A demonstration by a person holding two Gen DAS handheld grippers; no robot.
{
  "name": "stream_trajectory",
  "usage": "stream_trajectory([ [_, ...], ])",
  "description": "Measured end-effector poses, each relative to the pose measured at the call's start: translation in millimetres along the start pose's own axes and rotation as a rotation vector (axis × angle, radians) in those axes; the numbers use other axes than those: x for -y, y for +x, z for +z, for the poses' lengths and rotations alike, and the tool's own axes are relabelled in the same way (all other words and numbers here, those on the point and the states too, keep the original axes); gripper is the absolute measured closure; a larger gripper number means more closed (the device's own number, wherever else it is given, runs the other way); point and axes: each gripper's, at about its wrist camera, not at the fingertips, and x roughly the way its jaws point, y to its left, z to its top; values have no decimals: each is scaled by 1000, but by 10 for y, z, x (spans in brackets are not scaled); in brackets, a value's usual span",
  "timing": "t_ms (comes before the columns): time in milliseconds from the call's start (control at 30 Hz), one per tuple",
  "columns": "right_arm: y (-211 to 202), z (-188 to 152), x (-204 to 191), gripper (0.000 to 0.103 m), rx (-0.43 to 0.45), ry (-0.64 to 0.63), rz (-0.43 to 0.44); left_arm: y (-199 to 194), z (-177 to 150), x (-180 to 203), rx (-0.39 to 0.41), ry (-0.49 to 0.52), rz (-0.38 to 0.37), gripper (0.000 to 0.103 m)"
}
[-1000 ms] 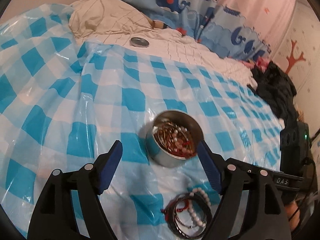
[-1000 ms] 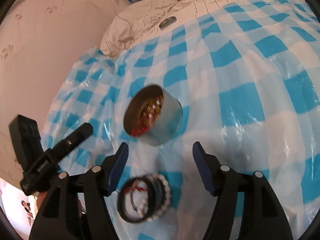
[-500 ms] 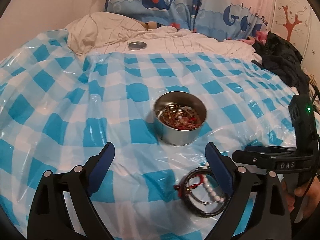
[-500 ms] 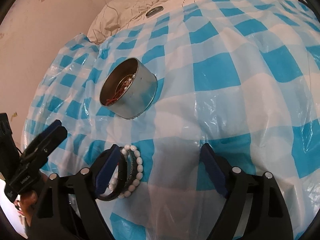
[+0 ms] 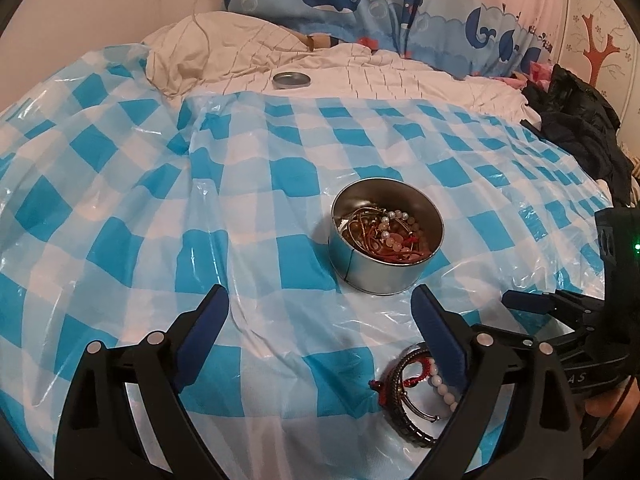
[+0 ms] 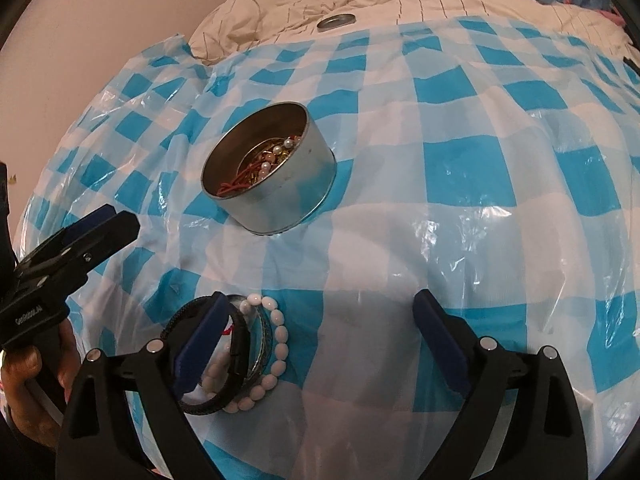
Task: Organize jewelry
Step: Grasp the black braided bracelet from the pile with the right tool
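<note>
Round metal tin (image 5: 386, 236), shiny silver, lid off, sitting upright on the blue-and-white checked plastic sheet (image 5: 168, 184). Filled partway with a tangle: gold chains, pale pearl beads, red cord. In the right wrist view, same tin (image 6: 276, 184) seen from the side, plain wall with a thin seam at the base.

Near the tin, on the side toward the cameras, a small stack of bracelets (image 5: 416, 392) lying flat on the sheet: 1 black braided band, 1 silver bangle, 1 string of white beads, a bit of red cord. Apart from the tin, not touching it.

Left gripper (image 5: 320, 332) spread wide, holding nothing, hovering on the near side of the tin; its right finger overlapping the bracelets in view. Right gripper (image 6: 320, 344) likewise spread wide and empty, its left finger over the bracelets (image 6: 244, 356).

Far beyond the tin, a flat metal lid (image 5: 291, 79) on the cream quilt (image 5: 248, 48).
</note>
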Motion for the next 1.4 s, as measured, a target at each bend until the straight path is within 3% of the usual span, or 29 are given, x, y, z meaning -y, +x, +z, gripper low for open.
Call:
stream_trajectory([
  [300, -83, -5, -43, 13, 14, -63, 20, 98, 1, -52, -30, -41, -31, 15],
  [467, -137, -110, -454, 13, 10, -246, 139, 143, 16, -115, -40, -71, -25, 14],
  [667, -49, -328, -865, 10, -9, -447, 103, 162, 28, -111, -43, -74, -27, 14],
  [1100, 119, -373, -887, 10, -47, -468, 73, 214, 33, -65, -54, -62, -28, 14],
  [1233, 101, -359, -861, 30, -36, -469, 77, 213, 36, -60, -54, -63, -27, 14],
  [1400, 55, -367, -851, 32, -31, -464, 91, 210, 36, -47, -53, -62, -27, 14],
])
